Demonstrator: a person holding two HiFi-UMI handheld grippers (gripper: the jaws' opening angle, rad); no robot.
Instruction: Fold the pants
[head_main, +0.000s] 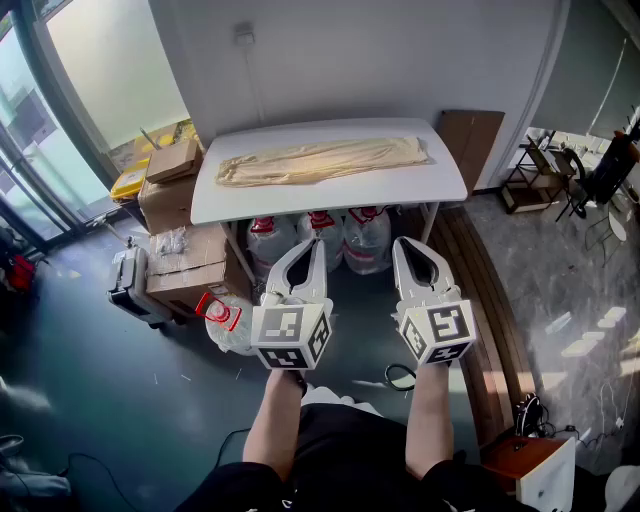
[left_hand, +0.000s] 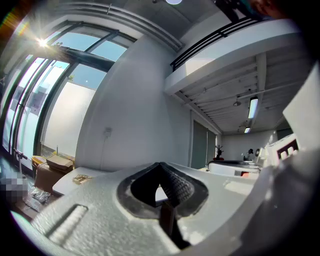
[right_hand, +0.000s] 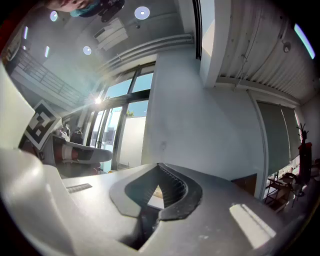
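Pants (head_main: 322, 160): pale, thin cloth, laid lengthwise on the bench (head_main: 330, 198), toward its far edge. Judge them light and limp, with no stiffness. They will sag and drag, so pinch at the two ends or along an edge, not mid-leg.

Left tongs (left_hand: 160, 166) and right tongs (right_hand: 160, 167): both closed tip to tip, nothing in them, well short of the bench. You'd have to open them first.

Only the head view gives you the whole garment, plus jugs (head_main: 366, 240) under the bench and boxes (head_main: 170, 160) left of it. The gripper views show wall, windows and a sliver of bench top.
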